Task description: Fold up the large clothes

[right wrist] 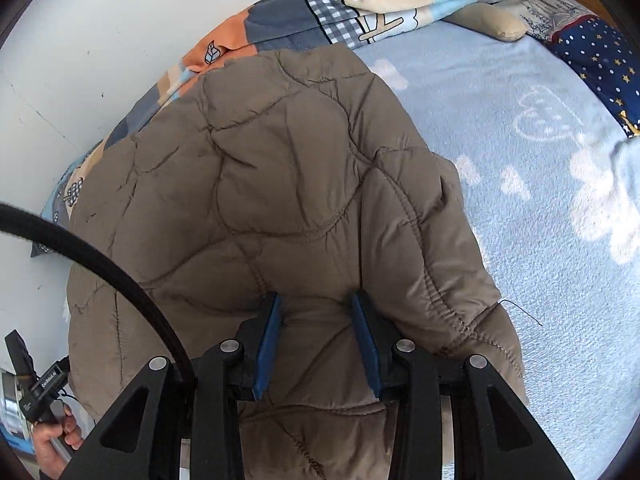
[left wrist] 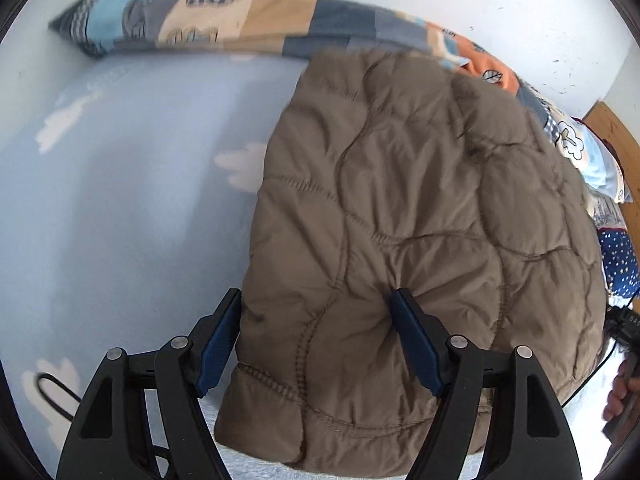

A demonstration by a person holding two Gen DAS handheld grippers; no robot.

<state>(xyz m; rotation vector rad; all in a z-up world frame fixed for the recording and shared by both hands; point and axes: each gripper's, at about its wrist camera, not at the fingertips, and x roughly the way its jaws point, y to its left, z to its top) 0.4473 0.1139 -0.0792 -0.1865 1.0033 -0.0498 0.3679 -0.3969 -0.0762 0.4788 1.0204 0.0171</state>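
Note:
A brown quilted puffer jacket (left wrist: 420,208) lies folded on a light blue bed. It also fills the right wrist view (right wrist: 272,200). My left gripper (left wrist: 316,300) has its jaws wide apart around the jacket's near left edge, with puffy fabric between the blue pads (left wrist: 416,344). My right gripper (right wrist: 316,304) has its jaws closer together and pinches a bulge of the jacket's near edge between its blue pads (right wrist: 268,344).
A light blue blanket with white clouds (left wrist: 120,208) covers the bed (right wrist: 540,240). A patchwork quilt (left wrist: 224,16) lies along the white wall (right wrist: 100,40). Pillows (right wrist: 592,48) sit at the bed's head. A black cable (right wrist: 100,264) crosses in front.

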